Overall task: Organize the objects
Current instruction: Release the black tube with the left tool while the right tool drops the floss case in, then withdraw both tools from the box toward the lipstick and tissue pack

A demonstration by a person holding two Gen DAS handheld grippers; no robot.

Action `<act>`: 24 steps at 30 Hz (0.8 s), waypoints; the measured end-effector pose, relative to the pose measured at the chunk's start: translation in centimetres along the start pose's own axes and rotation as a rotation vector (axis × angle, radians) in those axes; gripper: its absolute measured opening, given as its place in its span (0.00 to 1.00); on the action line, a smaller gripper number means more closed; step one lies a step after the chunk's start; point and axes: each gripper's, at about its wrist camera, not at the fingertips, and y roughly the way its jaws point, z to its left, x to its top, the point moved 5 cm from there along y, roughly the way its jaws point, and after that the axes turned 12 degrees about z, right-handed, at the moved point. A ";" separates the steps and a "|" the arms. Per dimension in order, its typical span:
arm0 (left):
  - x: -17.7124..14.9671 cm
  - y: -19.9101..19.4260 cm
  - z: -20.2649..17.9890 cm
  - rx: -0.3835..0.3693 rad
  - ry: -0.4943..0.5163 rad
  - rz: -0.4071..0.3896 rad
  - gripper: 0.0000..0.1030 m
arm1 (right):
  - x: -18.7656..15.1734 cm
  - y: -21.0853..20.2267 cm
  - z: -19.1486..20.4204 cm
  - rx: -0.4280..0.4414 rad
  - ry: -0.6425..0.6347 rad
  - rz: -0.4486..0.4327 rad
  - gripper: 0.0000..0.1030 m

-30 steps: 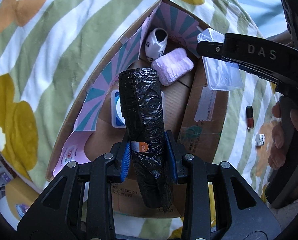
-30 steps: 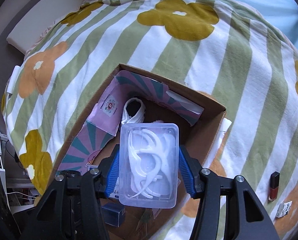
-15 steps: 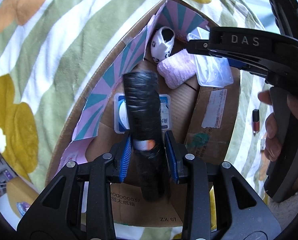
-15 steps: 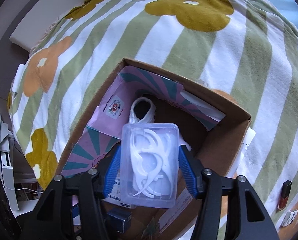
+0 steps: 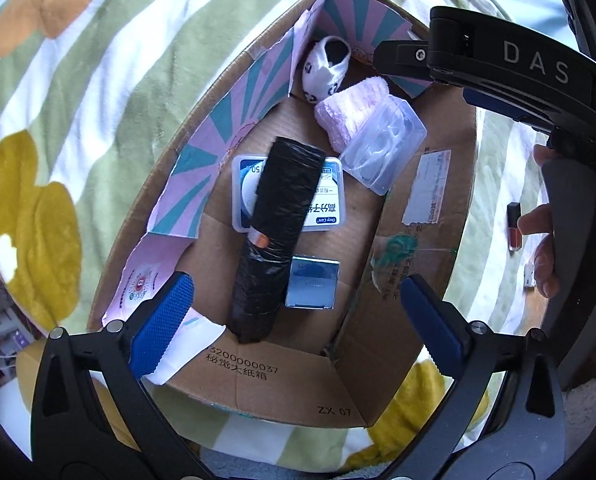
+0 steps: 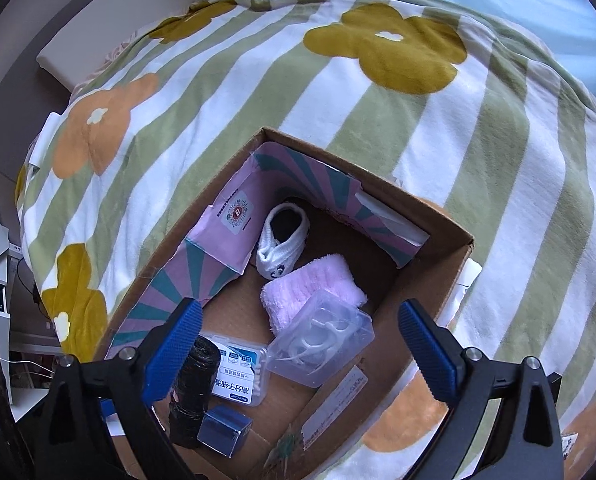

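Both grippers' jaws have just been opening – left gripper and right gripper stand wide with nothing between the fingers. The black bag roll and clear floss-pick box lie inside the cardboard box. Lift both grippers straight up – avoid snagging the box walls.

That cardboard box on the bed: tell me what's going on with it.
A person with a handheld gripper in each hand is packing small items into the open cardboard box on a striped floral blanket. Both the left gripper and right gripper have just been opening and now hold nothing. The black roll of plastic bags lies across a flat white swab case; the clear plastic floss-pick box leans on a pink fluffy cloth.
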 end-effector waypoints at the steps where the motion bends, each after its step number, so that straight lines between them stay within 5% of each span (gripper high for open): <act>1: 0.3 -0.2 0.2 0.000 -0.001 -0.003 1.00 | -0.1 -0.2 0.1 0.002 -0.001 0.001 0.95; 13: -1.8 -4.8 0.0 -0.021 0.012 -0.087 1.00 | -2.0 -6.1 0.5 -0.029 0.005 -0.088 0.95; 24: -3.6 -12.4 -2.4 -0.004 0.127 -0.188 1.00 | -8.4 -14.4 -0.6 -0.087 0.078 -0.144 0.95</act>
